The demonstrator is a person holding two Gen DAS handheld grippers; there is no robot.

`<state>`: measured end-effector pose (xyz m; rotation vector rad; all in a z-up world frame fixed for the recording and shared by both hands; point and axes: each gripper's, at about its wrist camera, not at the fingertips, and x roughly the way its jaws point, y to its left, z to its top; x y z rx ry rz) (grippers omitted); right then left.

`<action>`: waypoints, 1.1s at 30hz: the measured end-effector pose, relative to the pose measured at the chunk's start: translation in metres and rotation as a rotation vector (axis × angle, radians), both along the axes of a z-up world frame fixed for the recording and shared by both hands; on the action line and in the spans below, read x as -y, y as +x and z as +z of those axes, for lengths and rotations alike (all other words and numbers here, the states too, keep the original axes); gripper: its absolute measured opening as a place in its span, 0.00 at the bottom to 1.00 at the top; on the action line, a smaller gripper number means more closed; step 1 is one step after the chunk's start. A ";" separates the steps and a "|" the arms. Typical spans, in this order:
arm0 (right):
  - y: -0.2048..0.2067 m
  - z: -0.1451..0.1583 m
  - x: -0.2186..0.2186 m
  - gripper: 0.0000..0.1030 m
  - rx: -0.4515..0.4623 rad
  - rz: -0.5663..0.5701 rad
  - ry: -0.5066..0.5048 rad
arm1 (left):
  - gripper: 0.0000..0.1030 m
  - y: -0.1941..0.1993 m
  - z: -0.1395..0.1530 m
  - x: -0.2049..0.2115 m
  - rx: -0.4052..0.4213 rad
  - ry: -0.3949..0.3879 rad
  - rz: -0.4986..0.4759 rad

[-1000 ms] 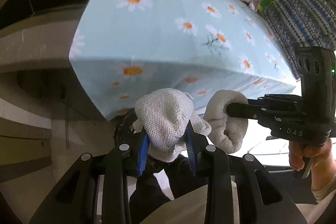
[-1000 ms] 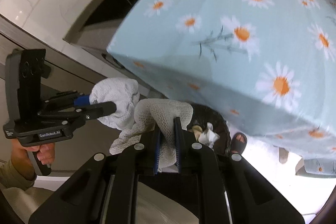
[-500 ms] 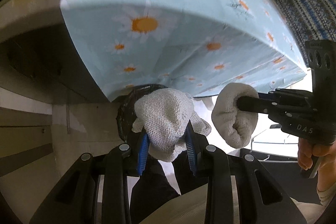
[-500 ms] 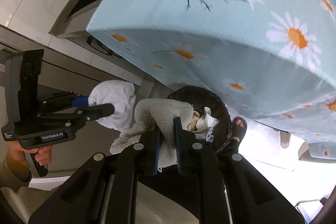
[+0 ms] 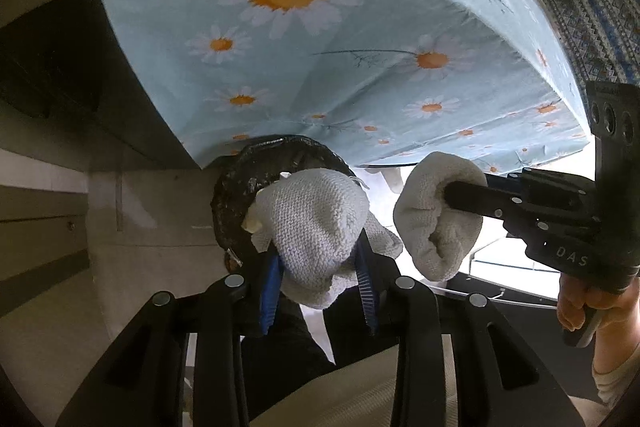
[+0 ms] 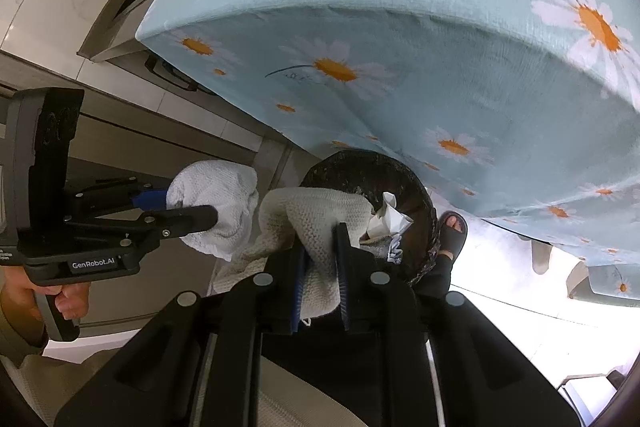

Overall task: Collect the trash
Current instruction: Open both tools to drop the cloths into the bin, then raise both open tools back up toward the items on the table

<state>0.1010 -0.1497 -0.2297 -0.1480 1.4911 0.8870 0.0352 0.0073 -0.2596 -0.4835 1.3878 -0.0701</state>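
While both grippers are hovering by the corner of the daisy-print light blue tablecloth (image 5: 360, 39), the round dark woven trash bin (image 6: 404, 183) is sitting under its hanging edge. Left gripper (image 5: 320, 291) is loosening slightly on a white knitted cloth wad (image 5: 312, 223); right gripper (image 6: 320, 275) is pinching a cream knitted rag (image 6: 312, 215). Let go off-centre and a cloth's probably landing on the floor. Only the right view is showing crumpled white paper (image 6: 390, 219) in the bin, plus a sandalled foot (image 6: 452, 231).

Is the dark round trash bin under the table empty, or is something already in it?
Not empty. The dark round trash bin holds crumpled white paper near its rim; how full it is cannot be told.
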 end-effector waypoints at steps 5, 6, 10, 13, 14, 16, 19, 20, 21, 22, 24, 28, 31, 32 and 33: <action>0.004 -0.003 0.003 0.36 -0.024 -0.010 0.000 | 0.57 0.005 -0.006 -0.002 -0.031 0.007 0.038; 0.004 -0.004 0.004 0.36 -0.026 -0.013 -0.005 | 0.57 0.006 -0.009 -0.003 -0.040 -0.007 0.042; 0.006 -0.005 0.009 0.36 -0.031 -0.024 -0.006 | 0.57 0.006 -0.010 -0.003 -0.045 -0.013 0.046; 0.008 -0.005 0.011 0.36 -0.035 -0.035 -0.008 | 0.57 0.005 -0.009 -0.004 -0.048 -0.007 0.051; 0.009 -0.005 0.012 0.36 -0.038 -0.037 -0.006 | 0.57 0.005 -0.009 -0.004 -0.049 -0.005 0.053; 0.010 -0.005 0.013 0.36 -0.039 -0.041 -0.005 | 0.57 0.005 -0.008 -0.005 -0.050 -0.002 0.056; 0.011 -0.005 0.015 0.36 -0.038 -0.042 -0.005 | 0.57 0.004 -0.009 -0.006 -0.047 0.001 0.060; 0.012 -0.005 0.016 0.36 -0.038 -0.043 -0.004 | 0.57 0.003 -0.008 -0.006 -0.046 0.002 0.061; 0.012 -0.003 0.017 0.36 -0.037 -0.046 -0.002 | 0.57 0.002 -0.008 -0.005 -0.044 0.002 0.061; 0.012 -0.003 0.019 0.36 -0.036 -0.047 0.000 | 0.57 0.002 -0.007 -0.005 -0.039 0.002 0.062; 0.013 0.002 0.020 0.36 -0.024 -0.049 -0.001 | 0.57 0.001 -0.005 -0.006 -0.034 0.004 0.065; 0.014 0.016 0.022 0.41 0.004 -0.057 0.011 | 0.57 0.001 0.011 -0.004 -0.002 0.010 0.057; 0.017 0.029 0.023 0.41 0.026 -0.064 0.026 | 0.57 0.001 0.027 -0.005 0.035 0.022 0.050; 0.017 0.034 0.023 0.41 0.035 -0.066 0.032 | 0.57 0.001 0.032 -0.005 0.046 0.029 0.048; 0.017 0.038 0.023 0.41 0.041 -0.066 0.036 | 0.57 0.002 0.037 -0.006 0.056 0.035 0.047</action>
